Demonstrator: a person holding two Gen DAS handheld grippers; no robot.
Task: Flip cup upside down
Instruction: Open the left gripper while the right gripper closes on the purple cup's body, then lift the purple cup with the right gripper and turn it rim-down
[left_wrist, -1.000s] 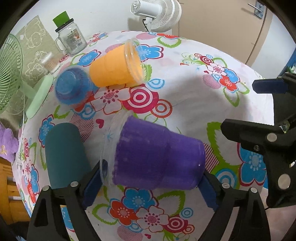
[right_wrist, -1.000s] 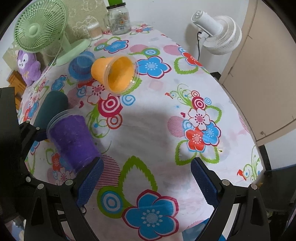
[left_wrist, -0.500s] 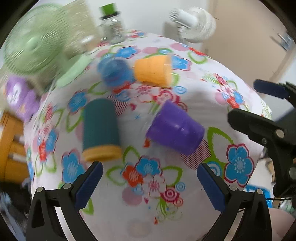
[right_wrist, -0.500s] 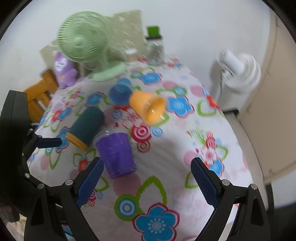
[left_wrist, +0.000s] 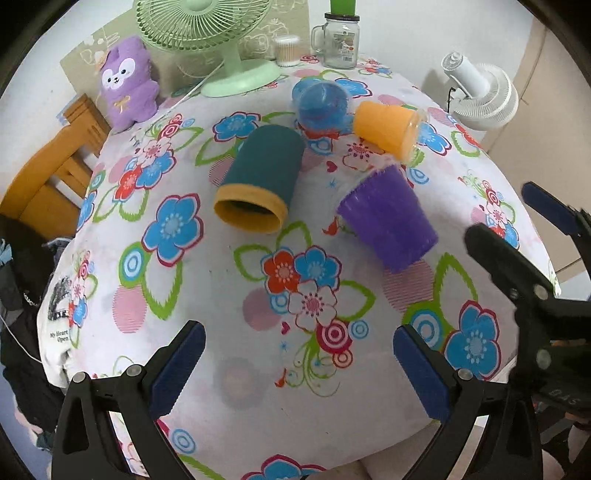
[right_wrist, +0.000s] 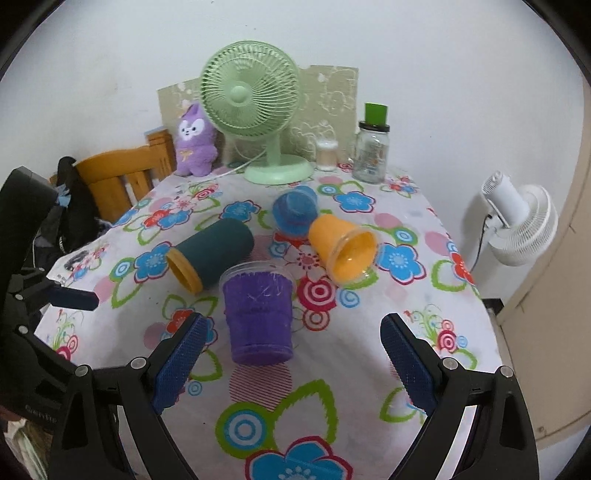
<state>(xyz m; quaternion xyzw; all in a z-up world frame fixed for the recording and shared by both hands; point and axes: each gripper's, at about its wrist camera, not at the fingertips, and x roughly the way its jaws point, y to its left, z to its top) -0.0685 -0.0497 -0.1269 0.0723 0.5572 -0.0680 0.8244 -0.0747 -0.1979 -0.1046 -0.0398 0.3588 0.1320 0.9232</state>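
A purple cup (left_wrist: 388, 219) lies on its side on the flowered tablecloth, base toward me; in the right wrist view (right_wrist: 258, 314) it sits just ahead of the fingers. A dark teal cup (left_wrist: 258, 179) (right_wrist: 212, 254), an orange cup (left_wrist: 388, 127) (right_wrist: 341, 247) and a blue cup (left_wrist: 321, 99) (right_wrist: 295, 210) also lie on their sides. My left gripper (left_wrist: 295, 363) is open and empty, above the near table. My right gripper (right_wrist: 291, 360) is open and empty; it also shows at the right of the left wrist view (left_wrist: 517, 236).
A green desk fan (right_wrist: 255, 110), a purple plush toy (right_wrist: 194, 142), a glass jar with green lid (right_wrist: 371, 151) and a small container (right_wrist: 327, 155) stand at the table's far edge. A wooden chair (right_wrist: 122, 177) is at left, a white fan (right_wrist: 517, 221) at right.
My left gripper let go of the purple cup and pulled back and up. My right gripper also drew back and tilted up. The purple cup now lies free on the table.
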